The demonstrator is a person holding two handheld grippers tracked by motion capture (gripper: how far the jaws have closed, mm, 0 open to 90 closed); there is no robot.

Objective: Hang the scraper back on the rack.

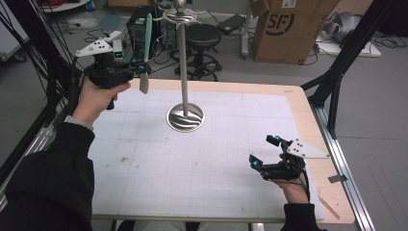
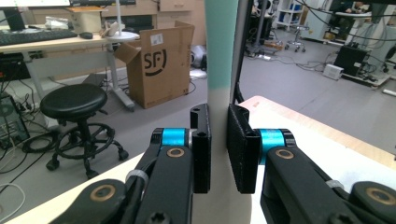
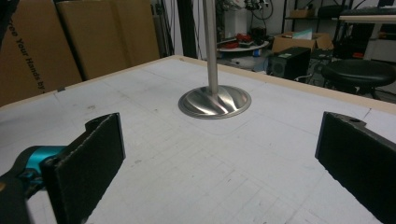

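- A long flat utensil (image 1: 146,53), mint green above and pale cream below, is held upright and clear of the table (image 1: 202,159) by the left gripper (image 1: 139,71), near the table's far left corner; in the left gripper view the jaws are seen closed on its cream lower part (image 2: 218,116)
- The grip is taken low on the utensil, so most of its length stands above the jaws; a tilt or pivot between the pads could be caused by any quick swing
- The metal stand (image 1: 184,62), whose hooks at the top (image 1: 179,17) are judged to be the likely target, is set on a round base (image 1: 185,117) just beside the held piece; the pole could be struck by the utensil's top end and the stand rocked or toppled
- Whether a hanging hole exists at the utensil's top cannot be told, so a missed hook and a drop onto the table are possible
- The right gripper (image 1: 263,156) is rested low near the table's right edge, well apart from the stand, its jaws wide apart and holding nothing; the base could not be steadied from there if the stand were knocked
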